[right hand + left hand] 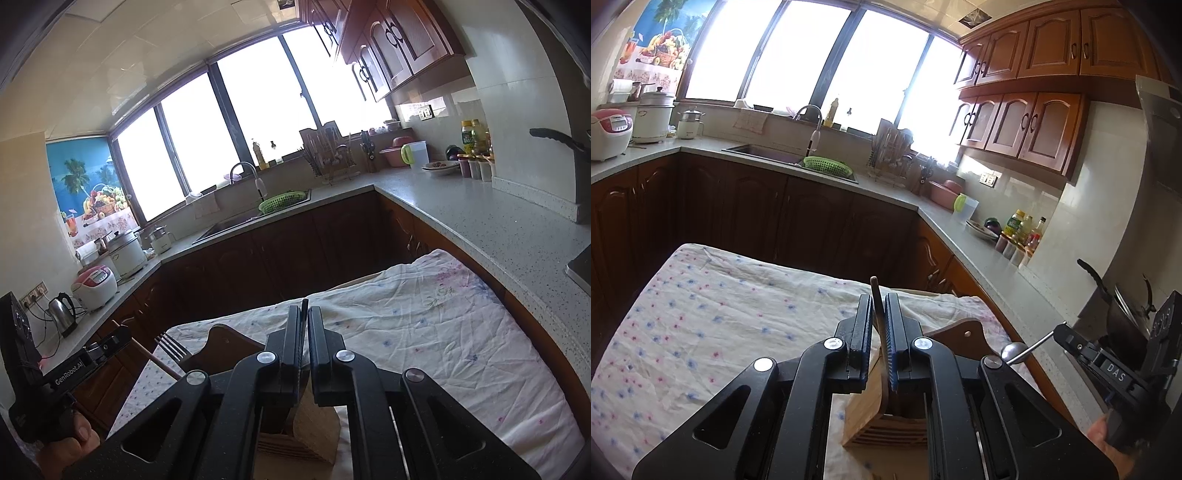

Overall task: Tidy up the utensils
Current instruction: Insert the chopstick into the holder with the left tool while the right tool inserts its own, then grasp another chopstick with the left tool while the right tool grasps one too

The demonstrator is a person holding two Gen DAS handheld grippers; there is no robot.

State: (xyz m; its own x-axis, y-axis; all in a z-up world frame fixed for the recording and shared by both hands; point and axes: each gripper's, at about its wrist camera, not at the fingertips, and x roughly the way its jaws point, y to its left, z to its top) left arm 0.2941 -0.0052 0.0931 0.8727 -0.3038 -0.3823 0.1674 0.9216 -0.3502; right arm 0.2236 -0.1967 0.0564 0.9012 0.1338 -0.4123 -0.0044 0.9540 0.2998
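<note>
While you hold both tools low over the cloth-covered desk (701,314), your left claw (877,325) has its jaws nearly together around a thin wooden stick (876,295), likely a chopstick, which stands between the pads above the wooden utensil holder (871,413). Whether the pads still press on it you cannot tell. Your right claw (304,332) has its jaws nearly together too, around a slim dark handle (304,314) over the same holder; its grip is just as unclear. From the right wrist, a fork (173,349) shows beside the holder's dark backboard. From the left wrist, a metal spoon (1019,350) juts out near the right claw.
</note>
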